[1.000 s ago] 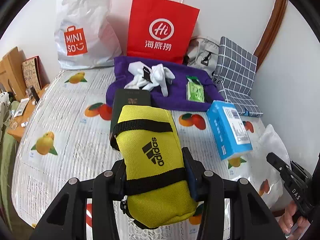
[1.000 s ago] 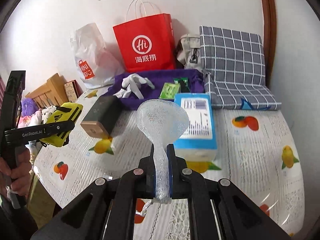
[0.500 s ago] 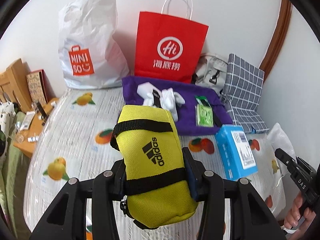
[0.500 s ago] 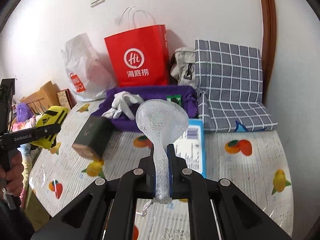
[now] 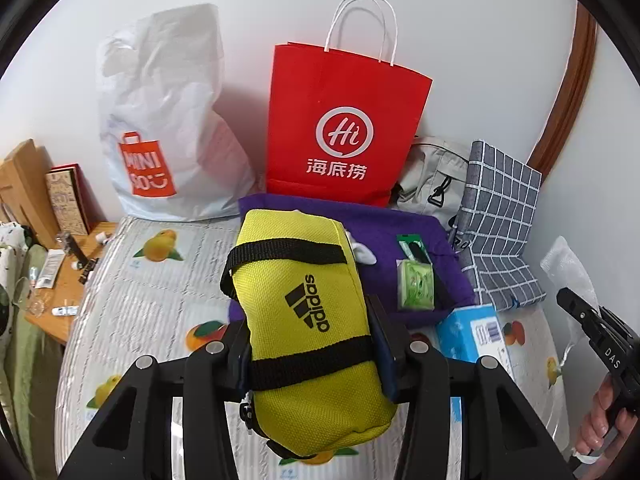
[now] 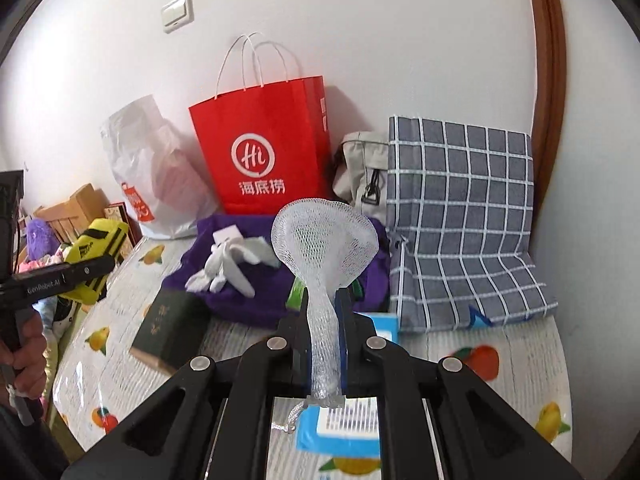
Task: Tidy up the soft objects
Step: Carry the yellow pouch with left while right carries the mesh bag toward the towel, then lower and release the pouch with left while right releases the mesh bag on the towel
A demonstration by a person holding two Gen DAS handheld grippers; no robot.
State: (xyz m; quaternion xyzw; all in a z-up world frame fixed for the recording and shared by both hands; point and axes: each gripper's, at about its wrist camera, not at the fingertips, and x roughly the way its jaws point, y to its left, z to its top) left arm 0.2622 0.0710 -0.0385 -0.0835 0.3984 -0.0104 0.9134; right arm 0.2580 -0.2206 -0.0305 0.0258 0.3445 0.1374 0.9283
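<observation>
A yellow Adidas pouch [image 5: 304, 320] with black straps is clamped between the pads of my left gripper [image 5: 312, 344], held above the bed. My right gripper [image 6: 322, 320] is shut on the narrow stem of a white foam mesh sleeve [image 6: 324, 240], whose wide end flares upward. In the right wrist view the left gripper [image 6: 60, 280] with the pouch [image 6: 98, 240] shows at the left edge, in a hand. The left wrist view catches the right gripper [image 5: 592, 320] at its right edge.
Against the wall stand a red paper bag [image 5: 344, 132], a white plastic bag [image 5: 160, 132], a beige bag [image 6: 360, 172] and a checked cushion [image 6: 460, 220]. On the bed [image 5: 152, 304] lie a purple cloth [image 5: 392, 236] with white gloves [image 6: 228, 264], a green packet [image 5: 416, 288], a blue box [image 5: 472, 332], a dark box [image 6: 168, 324].
Both grippers have risen and moved forward toward the bags at the wall, each keeping its load. The bags look larger and the bed sits lower in both views.
</observation>
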